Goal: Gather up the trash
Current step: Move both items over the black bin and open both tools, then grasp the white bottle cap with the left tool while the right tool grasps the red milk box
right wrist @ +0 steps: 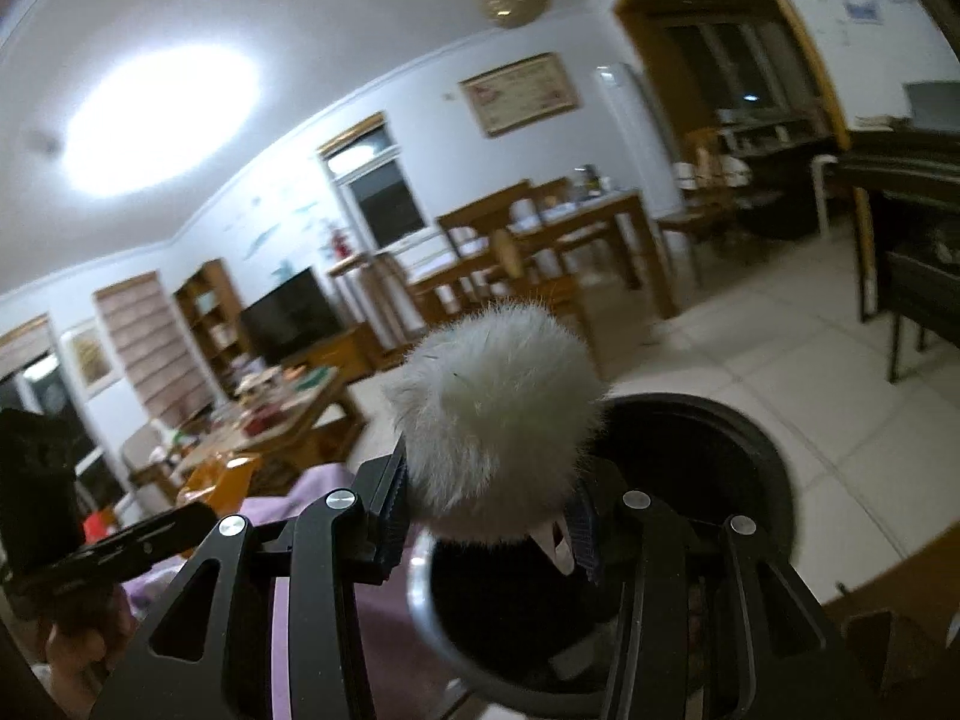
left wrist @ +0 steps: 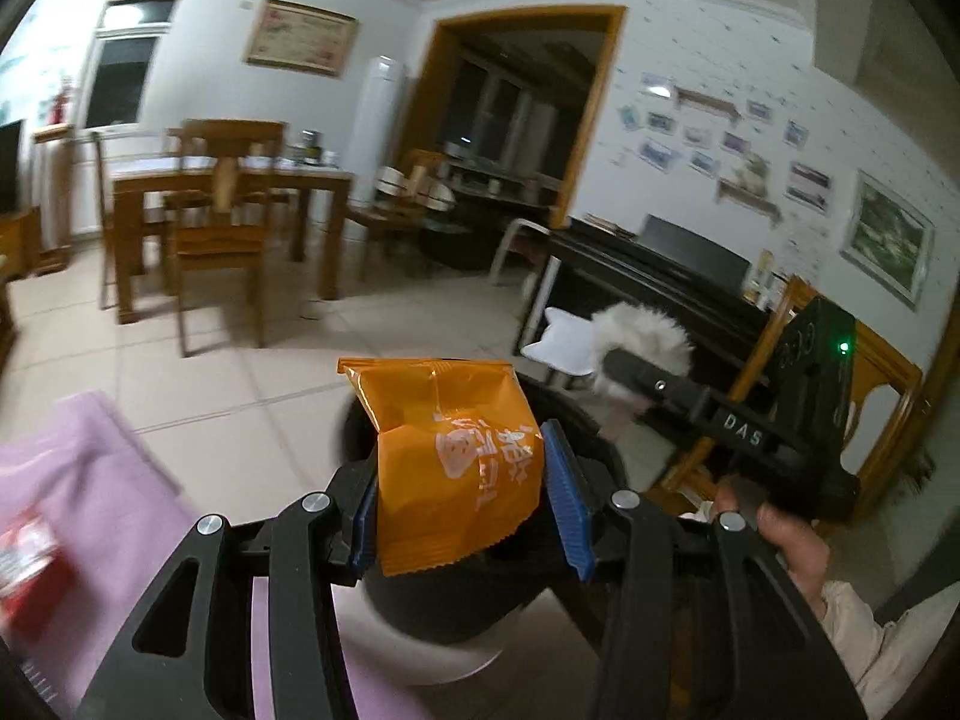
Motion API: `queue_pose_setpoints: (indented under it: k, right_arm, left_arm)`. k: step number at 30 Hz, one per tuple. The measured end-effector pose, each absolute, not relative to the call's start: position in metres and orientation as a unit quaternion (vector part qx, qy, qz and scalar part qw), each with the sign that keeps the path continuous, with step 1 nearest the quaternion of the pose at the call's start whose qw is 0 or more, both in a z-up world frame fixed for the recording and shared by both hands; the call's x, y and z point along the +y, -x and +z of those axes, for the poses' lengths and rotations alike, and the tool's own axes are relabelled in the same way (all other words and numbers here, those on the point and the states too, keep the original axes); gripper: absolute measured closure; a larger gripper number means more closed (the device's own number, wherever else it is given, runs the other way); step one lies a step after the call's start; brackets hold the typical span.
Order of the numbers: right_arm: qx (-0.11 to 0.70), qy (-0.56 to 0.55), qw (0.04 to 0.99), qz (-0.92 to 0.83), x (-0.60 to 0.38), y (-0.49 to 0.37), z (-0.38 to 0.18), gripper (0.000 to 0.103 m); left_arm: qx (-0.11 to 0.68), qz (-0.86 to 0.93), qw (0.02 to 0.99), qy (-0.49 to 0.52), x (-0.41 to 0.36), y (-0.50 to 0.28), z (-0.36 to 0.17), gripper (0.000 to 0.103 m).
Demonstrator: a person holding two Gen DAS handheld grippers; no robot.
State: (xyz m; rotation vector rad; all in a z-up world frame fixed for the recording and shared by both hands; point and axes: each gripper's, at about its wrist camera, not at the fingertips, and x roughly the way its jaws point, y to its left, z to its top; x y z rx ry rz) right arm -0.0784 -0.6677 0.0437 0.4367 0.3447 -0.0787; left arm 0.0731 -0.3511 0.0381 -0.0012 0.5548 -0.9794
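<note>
Left gripper (left wrist: 459,483) has its blue pads clamped on both sides of an orange snack wrapper (left wrist: 447,450), jaws partly closed to the wrapper's width; the wrapper stands upright between them, crinkled top edge poking above the fingertips, white print on its front. Right below and behind the wrapper is a round dark trash bin (left wrist: 444,618) with a pale outer wall, so the wrapper is held over its opening. Right gripper (right wrist: 489,504) is closed partway on a white fluffy ball (right wrist: 495,420), which bulges above the pads and hides most of them; something small and pinkish sticks out beneath the fluff near the right pad, cannot tell what it is. The same bin shows in the right wrist view as a black-lined opening with a shiny rim (right wrist: 420,594), sitting directly under and beyond the fluffy ball. In the left wrist view the other gripper comes in from the right, a hand (left wrist: 780,531) with a light sleeve gripping its handle, fluff visible at its tip near the bin. A purple cloth (left wrist: 90,468) lies at the left with a red and white packet (left wrist: 30,564) on it, blurred. Background: tiled floor (left wrist: 270,366), wooden dining table (left wrist: 240,192) with chairs, dark piano (left wrist: 660,282) along the right wall.
</note>
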Motion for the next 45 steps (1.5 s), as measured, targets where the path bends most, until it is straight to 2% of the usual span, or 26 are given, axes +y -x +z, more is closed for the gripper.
queue_pose_setpoints:
  k: [5,14,17,19,20,21,23,26,35,45]
  right_arm:
    - [0.183,-0.234,0.953,-0.06,-0.703,0.083,0.019,0.06]
    - [0.196,-0.255,0.945,-0.061,-0.717,0.052,-0.002,0.06]
    - [0.196,-0.258,0.944,-0.056,-0.72,0.046,-0.004,0.057]
    - [0.193,-0.261,0.945,-0.052,-0.715,0.042,-0.001,0.051]
    - [0.189,-0.263,0.945,-0.051,-0.712,0.042,0.001,0.041]
    - [0.18,-0.267,0.945,-0.053,-0.712,0.045,0.002,0.029]
    - [0.162,-0.274,0.946,-0.06,-0.703,0.053,0.008,0.018]
    - [0.158,-0.273,0.947,-0.062,-0.7,0.056,0.012,0.014]
    - [0.17,-0.254,0.951,-0.047,-0.672,0.046,0.016,0.014]
    - [0.223,-0.197,0.954,0.036,-0.563,-0.011,0.026,0.014]
  left_arm:
    - [0.283,-0.479,0.831,-0.015,-0.4,-0.083,0.017,0.056]
    - [0.305,-0.469,0.828,-0.034,-0.423,-0.091,0.001,0.056]
    - [0.308,-0.465,0.829,-0.039,-0.434,-0.094,0.0,0.054]
    - [0.306,-0.465,0.83,-0.04,-0.438,-0.093,0.001,0.053]
    - [0.305,-0.465,0.83,-0.042,-0.438,-0.092,0.002,0.047]
    - [0.303,-0.464,0.831,-0.044,-0.439,-0.091,0.003,0.027]
    - [0.29,-0.455,0.841,-0.043,-0.434,-0.088,0.006,0.006]
    - [0.272,-0.449,0.85,-0.048,-0.423,-0.085,0.013,0.006]
    - [0.257,-0.429,0.866,-0.026,-0.369,-0.08,0.032,0.006]
    - [0.252,-0.319,0.913,0.039,-0.224,-0.084,0.051,0.006]
